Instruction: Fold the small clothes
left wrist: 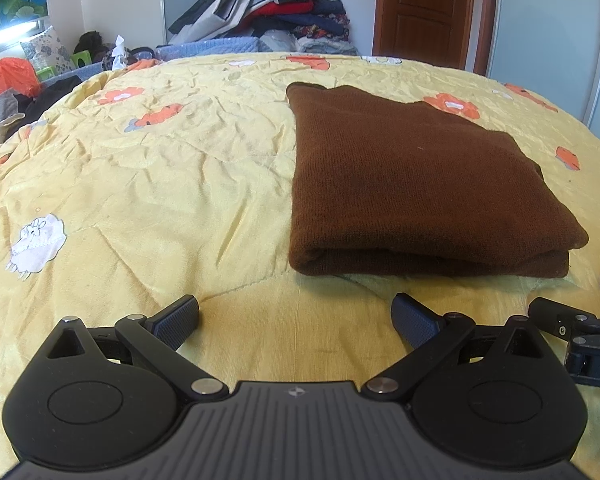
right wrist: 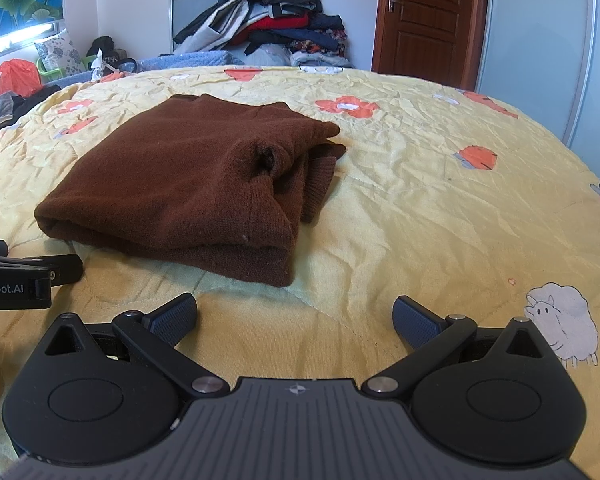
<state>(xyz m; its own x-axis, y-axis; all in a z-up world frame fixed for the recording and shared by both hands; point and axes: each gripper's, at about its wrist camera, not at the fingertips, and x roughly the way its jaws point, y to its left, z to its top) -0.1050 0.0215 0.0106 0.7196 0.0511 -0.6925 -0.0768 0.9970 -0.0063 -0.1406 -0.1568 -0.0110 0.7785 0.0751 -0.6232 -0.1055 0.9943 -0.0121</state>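
Yellow quilted cotton covers the whole bed (left wrist: 180, 168) in front of us, a crinkled bedspread printed with orange flowers and white cartoon sheep. Behind its far edge we see a tall heap of mixed dark, red and white clothes (left wrist: 276, 4) against the wall, with a brown panelled wooden door (left wrist: 420, 8) to its right and a pale sliding wardrobe panel (left wrist: 548, 32) further right.

On the bedspread lies the brown knitted sweater (left wrist: 412, 184), folded into a thick rectangular stack. From our left wrist view it sits ahead and to the right; from our right wrist view it sits ahead and to the left (right wrist: 188, 184), with a ribbed cuff and a rolled opening showing at its right side. Its near folded edge lies just beyond both tools, touching neither.

Our left black two-finger gripper (left wrist: 296, 318) is low over the bare quilt with its jaws spread wide and nothing between them. Our right black two-finger gripper (right wrist: 296, 318) is likewise spread wide and empty. Each shows at the edge of the other's view, side by side and near the sweater's front edge.

A small orange plastic bag (left wrist: 10, 76) lies off the bed's far left.
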